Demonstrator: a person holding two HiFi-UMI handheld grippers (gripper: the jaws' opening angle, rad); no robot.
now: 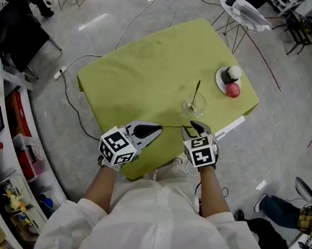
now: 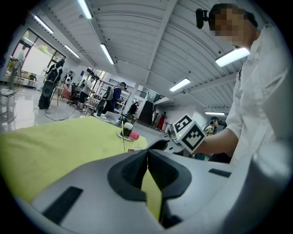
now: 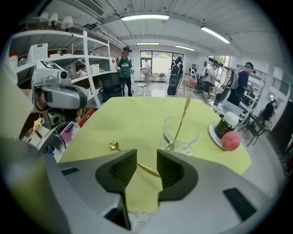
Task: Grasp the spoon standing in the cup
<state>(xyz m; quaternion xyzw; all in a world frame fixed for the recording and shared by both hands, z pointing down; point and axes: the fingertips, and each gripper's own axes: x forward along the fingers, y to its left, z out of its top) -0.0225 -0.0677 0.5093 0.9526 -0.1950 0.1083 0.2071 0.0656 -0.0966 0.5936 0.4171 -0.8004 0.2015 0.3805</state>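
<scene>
Right gripper view: right gripper (image 3: 146, 153), jaws apart, straddling but not gripping a flat spoon (image 3: 145, 168) at the tabletop's (image 3: 132, 114) near right edge. Just beyond is the cup (image 3: 179, 135) holding the upright spoon (image 3: 184, 109). Left gripper (image 2: 147, 153) closed, empty.

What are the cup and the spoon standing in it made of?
The cup looks like clear, shiny glass: you can see the spoon through it. The spoon looks like gold-coloured metal, thin and shiny, though I can't be sure.
</scene>
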